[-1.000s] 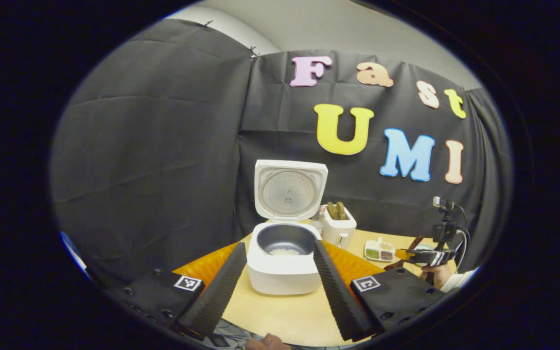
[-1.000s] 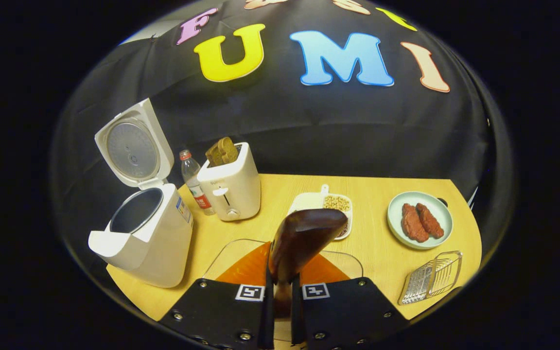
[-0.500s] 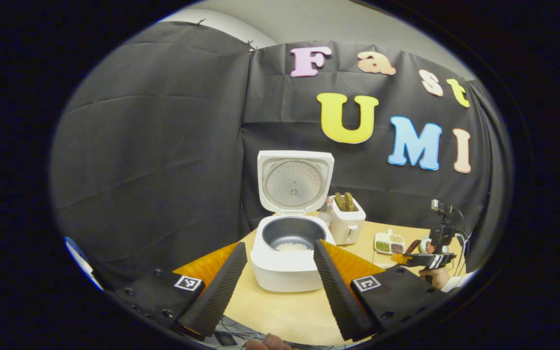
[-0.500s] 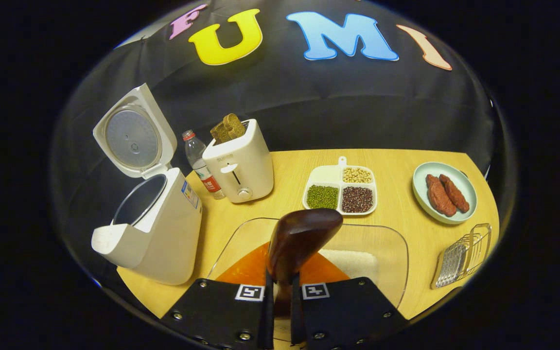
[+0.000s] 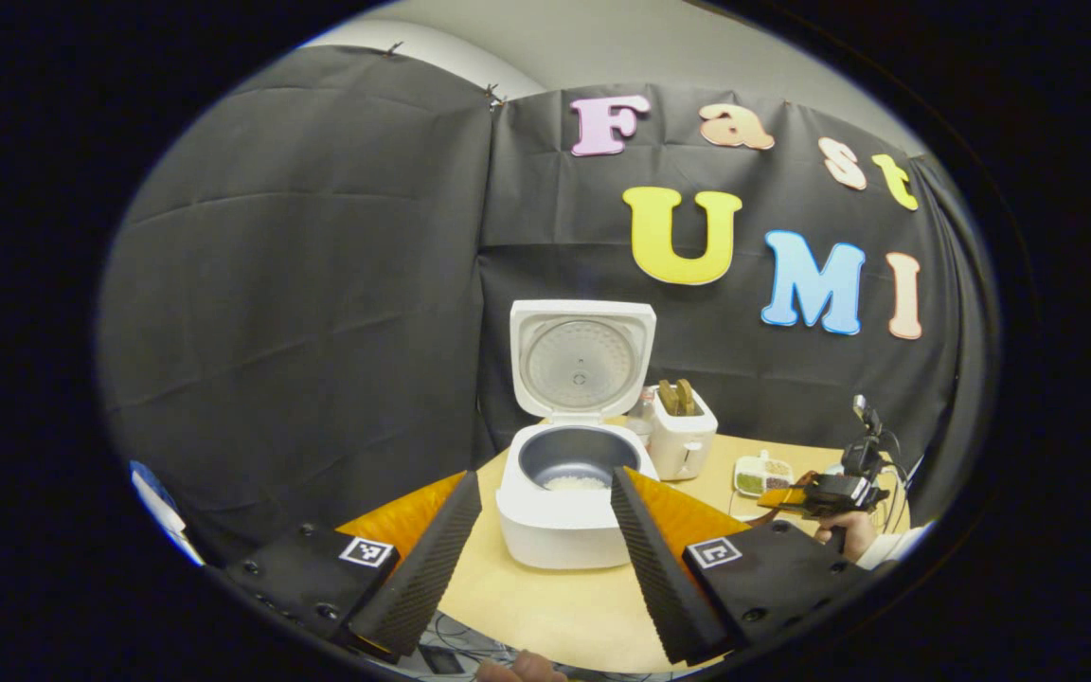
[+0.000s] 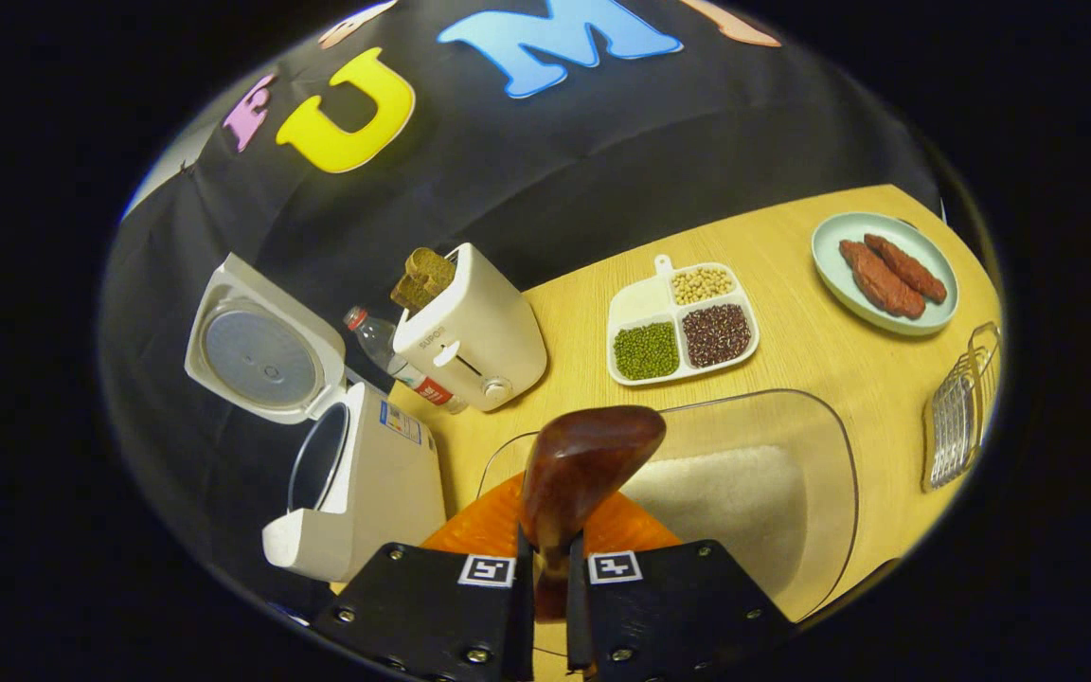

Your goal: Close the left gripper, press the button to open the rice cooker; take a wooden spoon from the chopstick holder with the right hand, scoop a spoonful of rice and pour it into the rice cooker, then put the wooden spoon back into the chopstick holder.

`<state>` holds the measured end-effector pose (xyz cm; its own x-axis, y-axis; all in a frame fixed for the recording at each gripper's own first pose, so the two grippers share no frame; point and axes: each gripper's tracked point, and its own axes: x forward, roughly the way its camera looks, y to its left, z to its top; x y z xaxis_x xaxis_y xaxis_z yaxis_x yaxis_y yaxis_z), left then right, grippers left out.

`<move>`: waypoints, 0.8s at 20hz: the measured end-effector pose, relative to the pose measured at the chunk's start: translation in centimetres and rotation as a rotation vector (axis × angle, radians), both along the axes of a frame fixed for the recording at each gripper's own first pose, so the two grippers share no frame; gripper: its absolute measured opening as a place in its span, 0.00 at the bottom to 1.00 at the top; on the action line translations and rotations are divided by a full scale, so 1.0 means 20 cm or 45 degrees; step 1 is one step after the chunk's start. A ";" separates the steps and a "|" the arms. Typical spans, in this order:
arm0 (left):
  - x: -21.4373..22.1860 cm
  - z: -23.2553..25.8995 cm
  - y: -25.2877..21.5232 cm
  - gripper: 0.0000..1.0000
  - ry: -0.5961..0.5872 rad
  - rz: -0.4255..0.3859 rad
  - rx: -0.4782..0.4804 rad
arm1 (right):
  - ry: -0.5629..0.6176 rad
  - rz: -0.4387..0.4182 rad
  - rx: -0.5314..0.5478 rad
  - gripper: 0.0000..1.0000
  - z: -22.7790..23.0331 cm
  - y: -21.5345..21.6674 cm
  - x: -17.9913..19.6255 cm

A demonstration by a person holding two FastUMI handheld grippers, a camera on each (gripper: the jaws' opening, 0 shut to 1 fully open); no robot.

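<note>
Right claw [image 6: 545, 578] clamped on the wooden spoon [image 6: 579, 474] above the rice tray [image 6: 792, 455]; left claw [image 5: 541, 549] apart before the open rice cooker [image 5: 569, 483]

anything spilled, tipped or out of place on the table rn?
Nothing stands out. Rice cooker sits upright, lid open, some rice inside. Clear rice tray, toaster and bean dish look tidy; no loose grains visible on the table.

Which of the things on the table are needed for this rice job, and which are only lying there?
Needed: rice cooker, wooden spoon, clear rice container, right gripper.

Lying about: toaster, water bottle, divided bean dish, plate of sausages, wire rack.
</note>
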<state>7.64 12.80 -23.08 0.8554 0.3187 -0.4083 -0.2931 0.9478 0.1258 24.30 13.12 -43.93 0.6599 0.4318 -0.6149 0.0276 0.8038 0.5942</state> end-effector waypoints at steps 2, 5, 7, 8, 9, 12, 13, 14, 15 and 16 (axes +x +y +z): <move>-0.01 0.02 -0.02 0.93 -0.011 -0.007 0.016 | -0.007 -0.021 0.027 0.14 0.03 -0.03 0.01; -0.03 0.07 -0.03 0.96 -0.025 -0.007 0.028 | -0.009 -0.054 0.080 0.14 0.08 -0.09 0.03; -0.05 0.08 -0.04 0.97 -0.034 -0.004 0.030 | -0.017 -0.086 0.093 0.14 0.12 -0.15 0.04; -0.06 0.09 -0.05 0.97 -0.035 -0.003 0.032 | -0.022 -0.097 0.101 0.14 0.14 -0.17 0.04; -0.07 0.10 -0.05 0.93 -0.039 -0.005 0.037 | -0.030 -0.107 0.113 0.14 0.16 -0.19 0.04; -0.08 0.12 -0.08 0.97 -0.053 -0.018 0.043 | -0.045 -0.130 0.155 0.14 0.25 -0.24 0.03; -0.08 0.13 -0.08 0.97 -0.058 -0.019 0.041 | -0.044 -0.136 0.177 0.14 0.29 -0.24 0.03; -0.08 0.14 -0.09 0.93 -0.064 -0.020 0.038 | -0.056 -0.142 0.205 0.14 0.34 -0.24 0.03; -0.10 0.14 -0.10 0.93 -0.069 -0.021 0.038 | -0.073 -0.145 0.234 0.14 0.41 -0.24 0.04; -0.10 0.16 -0.10 0.93 -0.074 -0.023 0.038 | -0.088 -0.148 0.258 0.14 0.47 -0.24 0.03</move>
<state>5.59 10.79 -19.92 0.8832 0.3144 -0.3481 -0.2835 0.9490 0.1377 24.95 8.32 -34.56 0.7499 0.4607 -0.4748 0.0665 0.6616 0.7469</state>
